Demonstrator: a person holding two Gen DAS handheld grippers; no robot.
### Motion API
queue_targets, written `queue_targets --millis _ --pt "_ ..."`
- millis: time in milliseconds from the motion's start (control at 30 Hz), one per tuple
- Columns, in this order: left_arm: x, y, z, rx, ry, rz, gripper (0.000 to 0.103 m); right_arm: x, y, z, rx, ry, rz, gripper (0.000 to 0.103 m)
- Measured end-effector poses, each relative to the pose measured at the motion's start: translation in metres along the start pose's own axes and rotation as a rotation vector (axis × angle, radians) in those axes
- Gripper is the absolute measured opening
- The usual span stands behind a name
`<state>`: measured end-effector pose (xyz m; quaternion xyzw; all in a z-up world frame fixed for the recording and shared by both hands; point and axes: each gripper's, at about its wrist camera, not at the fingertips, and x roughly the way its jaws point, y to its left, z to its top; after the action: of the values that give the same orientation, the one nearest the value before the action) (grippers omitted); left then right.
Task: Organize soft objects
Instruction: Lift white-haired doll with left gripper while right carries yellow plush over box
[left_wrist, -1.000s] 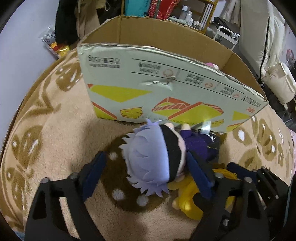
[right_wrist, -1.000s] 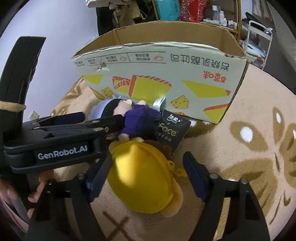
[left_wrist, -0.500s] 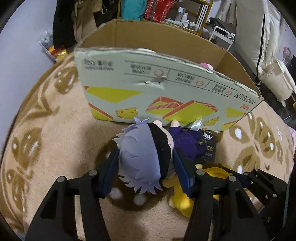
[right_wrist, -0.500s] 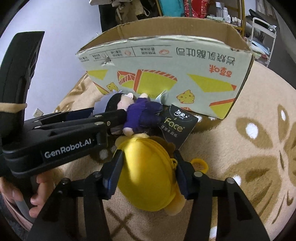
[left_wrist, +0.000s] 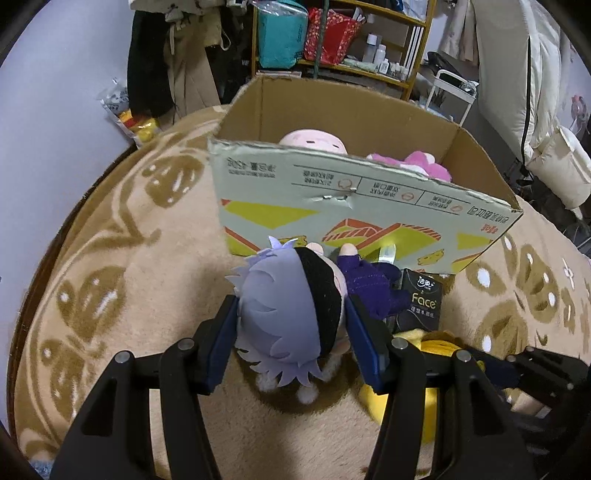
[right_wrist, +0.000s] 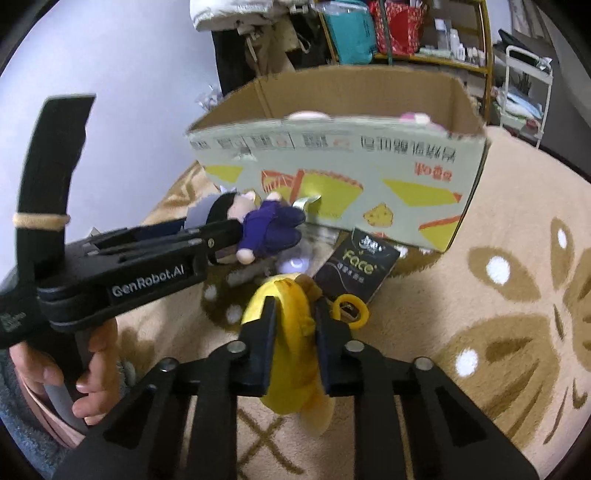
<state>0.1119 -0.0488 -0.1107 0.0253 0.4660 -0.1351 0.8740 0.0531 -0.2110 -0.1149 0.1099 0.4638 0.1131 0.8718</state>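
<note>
The grey-haired plush doll (left_wrist: 291, 314), in a purple outfit with a black band across its head, is clamped by the head between the blue pads of the left claw (left_wrist: 291, 332), just in front of the cardboard box (left_wrist: 354, 206). Beside it, the yellow plush toy (right_wrist: 291, 325) is squeezed tight between the fingers of the right claw (right_wrist: 293, 325), above the beige patterned carpet (right_wrist: 480, 314). A black "Face" tissue pack (right_wrist: 358, 266) lies on the carpet against the box. Inside the box sit a pale pink plush (left_wrist: 314, 142) and a bright pink plush (left_wrist: 413, 164). A hand (right_wrist: 88, 373) grips the left claw's handle.
</note>
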Motion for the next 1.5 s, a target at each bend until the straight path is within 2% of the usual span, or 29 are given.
queue_targets --millis 200,367,633,833,967,1067,1500 --pt "-0.023 -0.001 -0.002 0.01 -0.048 0.023 0.057 -0.024 -0.003 0.001 0.011 -0.069 -0.016 0.017" --pt "-0.05 -0.004 -0.005 0.032 -0.128 0.046 0.057 -0.048 -0.006 0.002 0.02 -0.14 -0.039 0.017" --pt "-0.088 -0.011 -0.004 0.059 -0.258 0.083 0.057 -0.088 -0.011 0.015 0.016 -0.319 -0.103 0.017" --pt "-0.109 -0.02 0.001 0.085 -0.346 0.091 0.057 -0.105 -0.008 0.036 -0.018 -0.413 -0.109 0.017" --pt "-0.113 -0.021 0.012 0.071 -0.38 0.088 0.057 -0.109 -0.01 0.051 -0.031 -0.447 -0.108 0.017" --pt "-0.111 -0.016 0.024 0.042 -0.37 0.064 0.057 -0.112 -0.012 0.064 -0.041 -0.471 -0.099 0.017" --pt "-0.09 -0.018 0.073 0.091 -0.437 0.14 0.057 -0.096 -0.038 0.104 -0.032 -0.478 -0.06 0.017"
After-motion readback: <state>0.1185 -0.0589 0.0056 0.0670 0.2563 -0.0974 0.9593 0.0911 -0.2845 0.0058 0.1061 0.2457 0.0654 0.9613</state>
